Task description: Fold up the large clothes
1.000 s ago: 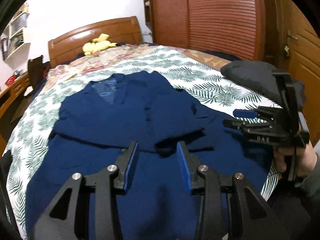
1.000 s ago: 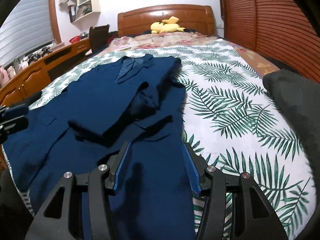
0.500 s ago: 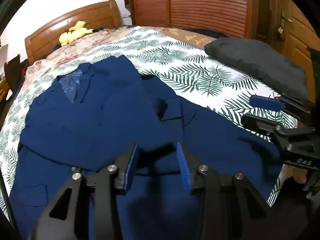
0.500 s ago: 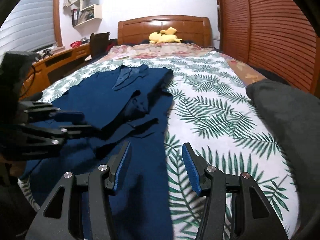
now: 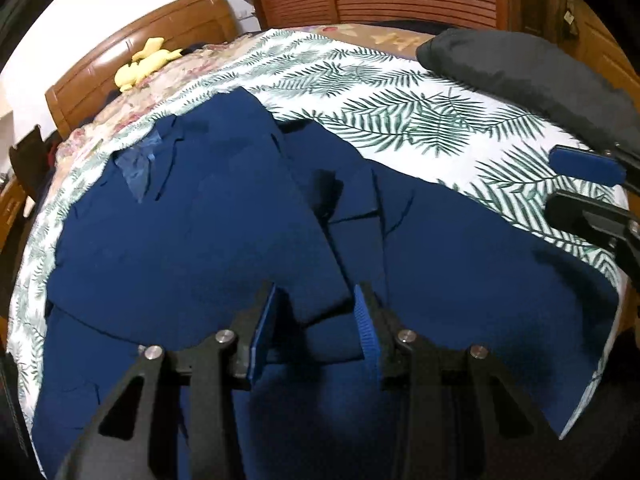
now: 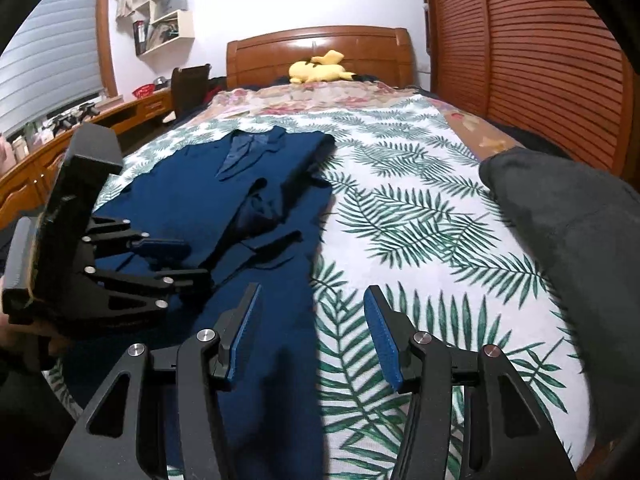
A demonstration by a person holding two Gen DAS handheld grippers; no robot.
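Note:
A navy suit jacket [image 5: 200,220] lies face up on the palm-leaf bedspread [image 5: 420,120], one sleeve folded diagonally across its front. My left gripper [image 5: 315,300] hangs low over the jacket. Its jaws are closing, with the sleeve's end [image 5: 320,304] between the blue pads, which do not press on it. In the right wrist view the jacket [image 6: 224,200] runs along the bed's left half, with the left gripper [image 6: 188,260] over its lower part. My right gripper [image 6: 313,296] stands open above the jacket's right edge, holding nothing. It shows at the far right [image 5: 568,188] in the left wrist view.
A dark grey garment [image 6: 580,240] is heaped at the bed's right side. A yellow plush toy [image 6: 320,70] lies by the wooden headboard [image 6: 320,46]. Louvred wardrobe doors [image 6: 540,60] stand to the right and a desk [image 6: 80,128] to the left.
My left gripper has moved down and across the jacket to the folded sleeve's end, narrowing slightly. It has come into the right wrist view. My right gripper has shifted right and lifted a little.

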